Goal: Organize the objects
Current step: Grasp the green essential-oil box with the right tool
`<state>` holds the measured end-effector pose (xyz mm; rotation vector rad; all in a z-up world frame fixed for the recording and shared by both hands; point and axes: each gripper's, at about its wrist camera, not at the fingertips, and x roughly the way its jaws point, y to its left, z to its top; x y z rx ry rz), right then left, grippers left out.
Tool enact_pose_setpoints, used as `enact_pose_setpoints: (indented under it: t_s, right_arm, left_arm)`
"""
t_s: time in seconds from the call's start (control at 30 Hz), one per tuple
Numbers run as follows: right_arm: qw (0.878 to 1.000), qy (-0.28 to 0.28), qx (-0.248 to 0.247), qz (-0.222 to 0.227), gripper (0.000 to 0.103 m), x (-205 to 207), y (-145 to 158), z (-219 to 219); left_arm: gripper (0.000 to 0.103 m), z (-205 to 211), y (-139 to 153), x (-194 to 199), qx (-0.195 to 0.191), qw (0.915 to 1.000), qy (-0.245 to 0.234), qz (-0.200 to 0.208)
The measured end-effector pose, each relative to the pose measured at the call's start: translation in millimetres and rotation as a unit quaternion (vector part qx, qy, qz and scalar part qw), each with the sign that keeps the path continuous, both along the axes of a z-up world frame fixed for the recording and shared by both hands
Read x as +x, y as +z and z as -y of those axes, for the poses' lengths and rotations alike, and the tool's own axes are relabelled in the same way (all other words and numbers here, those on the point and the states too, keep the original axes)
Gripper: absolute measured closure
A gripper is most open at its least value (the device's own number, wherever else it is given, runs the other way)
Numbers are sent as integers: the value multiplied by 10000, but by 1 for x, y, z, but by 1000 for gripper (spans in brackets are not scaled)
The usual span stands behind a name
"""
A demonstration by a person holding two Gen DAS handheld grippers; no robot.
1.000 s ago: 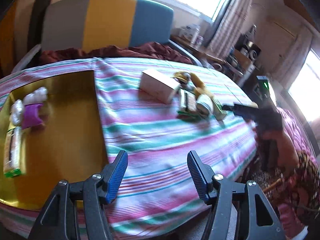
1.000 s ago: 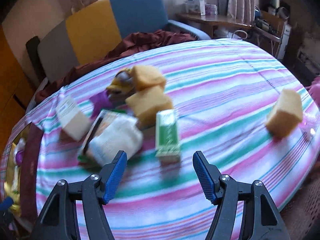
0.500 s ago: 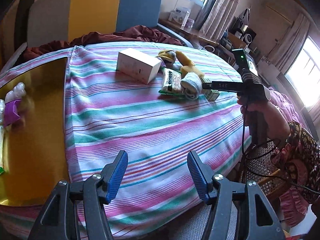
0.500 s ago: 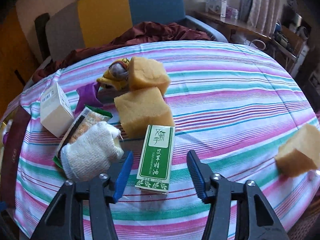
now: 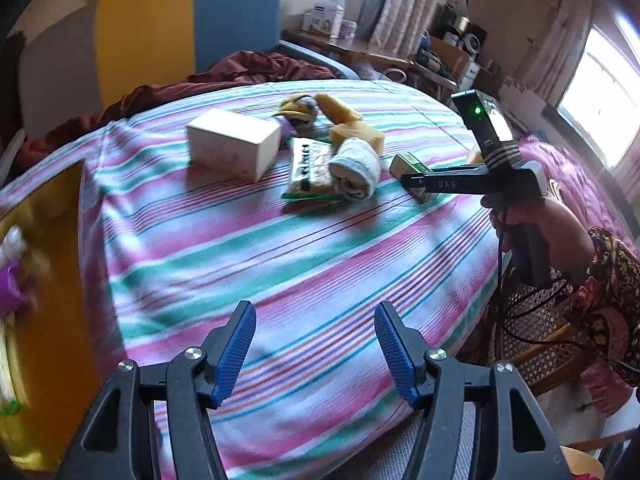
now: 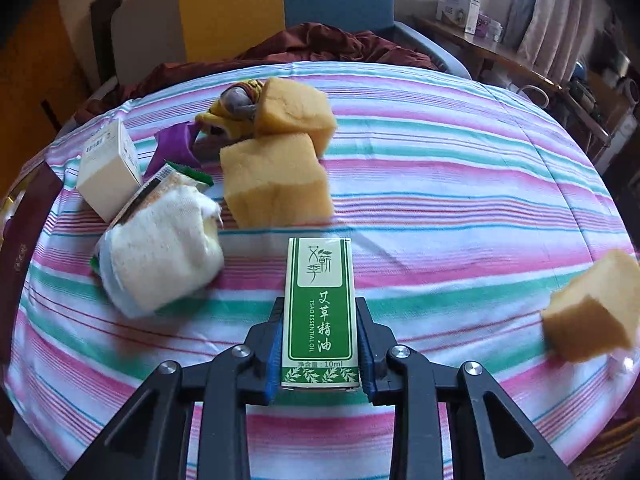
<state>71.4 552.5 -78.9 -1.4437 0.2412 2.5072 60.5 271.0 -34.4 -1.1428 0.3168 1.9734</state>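
**Right claw now clamped on oil box**

Half a second back the right gripper (image 6: 320, 354) straddled the essential-oil box (image 6: 319, 312) with its pads apart; now both pads press its sides. Box: green-and-white, lying flat on the striped cloth (image 6: 440, 208), lower centre of frame. Left gripper (image 5: 316, 354) gapes wide, holding nothing.

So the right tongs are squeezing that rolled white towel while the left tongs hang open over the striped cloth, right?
Not quite. The right wrist view shows the right tongs squeezing the green box, not the towel beside it. The left tongs do hang open over the striped cloth.
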Motion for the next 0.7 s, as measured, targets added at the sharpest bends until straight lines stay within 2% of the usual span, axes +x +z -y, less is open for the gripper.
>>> enact_pose_setpoints:
  t_s: [0.1, 0.17, 0.27, 0.4, 0.53, 0.7]
  right_arm:
    - [9996, -205, -206, -34, 72, 4, 1, -6]
    - [9994, -298, -154, 20, 72, 4, 1, -9]
    - [9994, -327, 6, 130, 72, 2, 1, -8]
    - [9990, -421, -60, 149, 72, 4, 1, -12]
    - [9988, -461, -88, 165, 72, 5, 2, -12]
    - [9983, -519, -198, 177, 72, 2, 2, -15]
  left_arm:
    - [41, -23, 4, -2, -89, 9993, -258, -243]
    - [41, -39, 4, -4, -110, 9985, -415, -347]
    - [41, -62, 1, -9, -246, 9975, -532, -387]
    - [41, -90, -5, -18, -254, 9976, -560, -317]
    - [41, -120, -4, -23, -269, 9945, -709, -721]
    - [41, -149, -7, -37, -402, 9903, -840, -1031]
